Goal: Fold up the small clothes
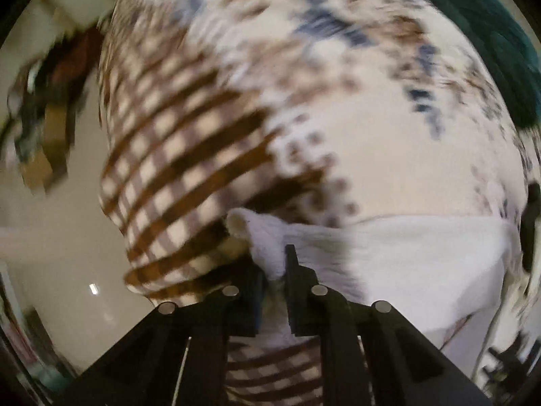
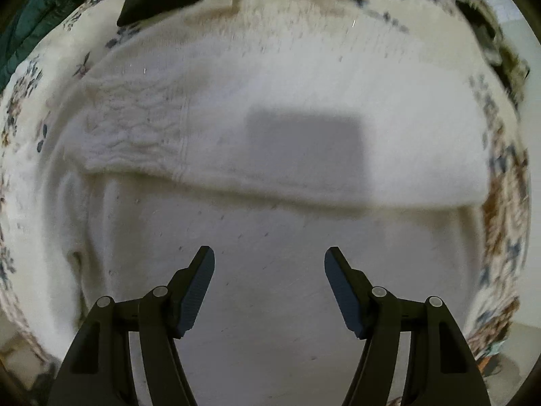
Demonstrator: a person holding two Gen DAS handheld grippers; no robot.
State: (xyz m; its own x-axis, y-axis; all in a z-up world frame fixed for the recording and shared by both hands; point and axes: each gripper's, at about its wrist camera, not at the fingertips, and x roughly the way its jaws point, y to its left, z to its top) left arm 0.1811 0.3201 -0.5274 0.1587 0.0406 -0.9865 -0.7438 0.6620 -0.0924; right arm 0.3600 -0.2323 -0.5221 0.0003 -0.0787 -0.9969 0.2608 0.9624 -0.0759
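White and patterned with brown checks and blue-brown flowers, the big cloth cover [image 1: 338, 128] fills most of what I see from the left wrist, reaching from 9 o'clock up across to 3 o'clock. On it lies the white fuzzy knit garment [image 2: 270, 155], which takes up nearly the whole right wrist view, with a ribbed band at 9 o'clock and a folded edge running across the middle. A dark teal fabric [image 1: 490, 27] sits at 1 o'clock in the left view, at the cover's edge.

My right gripper [image 2: 269, 260] hangs over the garment's lower layer with its jaws spread wide and nothing between them; the folded edge lies at 12 o'clock from the tips. I cannot tell whether the tips touch the knit.

My left gripper [image 1: 274, 267] has its jaws drawn close together, pinching a bunched corner of the same garment, which trails away toward 3 o'clock.
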